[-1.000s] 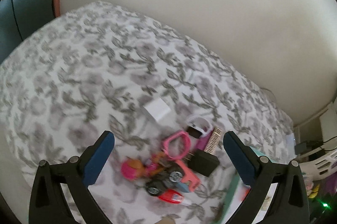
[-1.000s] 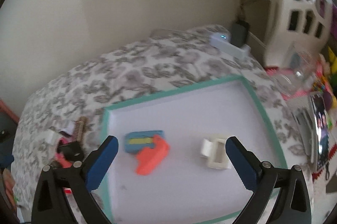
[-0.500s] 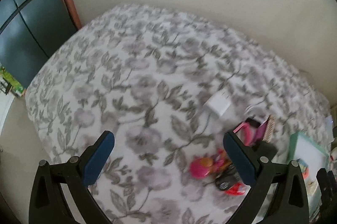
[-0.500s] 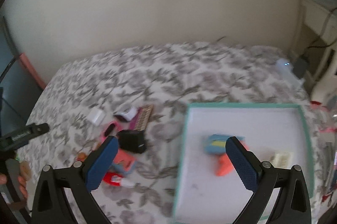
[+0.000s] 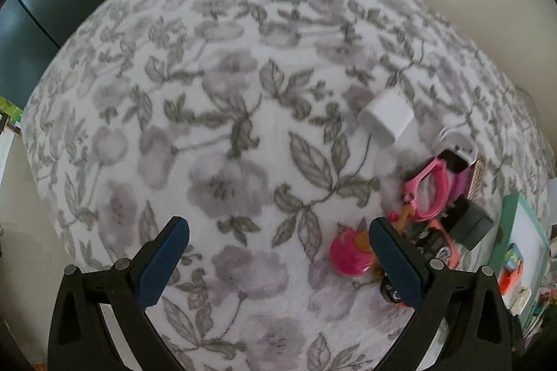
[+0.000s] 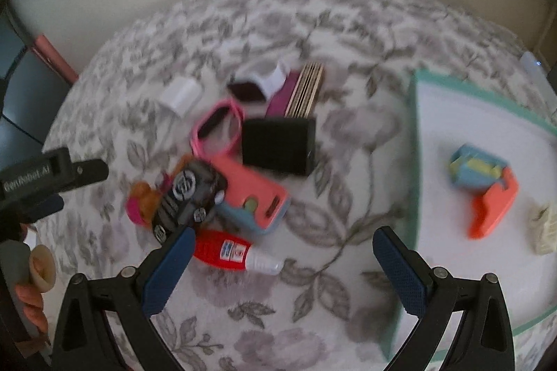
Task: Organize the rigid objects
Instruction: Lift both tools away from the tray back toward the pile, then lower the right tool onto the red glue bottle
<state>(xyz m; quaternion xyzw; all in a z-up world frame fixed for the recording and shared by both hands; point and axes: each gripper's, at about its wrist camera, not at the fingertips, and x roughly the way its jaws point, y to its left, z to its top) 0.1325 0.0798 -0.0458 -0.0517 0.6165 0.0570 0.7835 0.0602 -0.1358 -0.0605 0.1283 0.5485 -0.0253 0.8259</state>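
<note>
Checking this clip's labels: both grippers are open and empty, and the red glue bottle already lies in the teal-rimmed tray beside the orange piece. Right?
Not quite. The right wrist view shows the red glue bottle on the floral bedspread, outside the teal-rimmed tray. The orange piece is in the tray. The left gripper and right gripper are open and empty.
</note>
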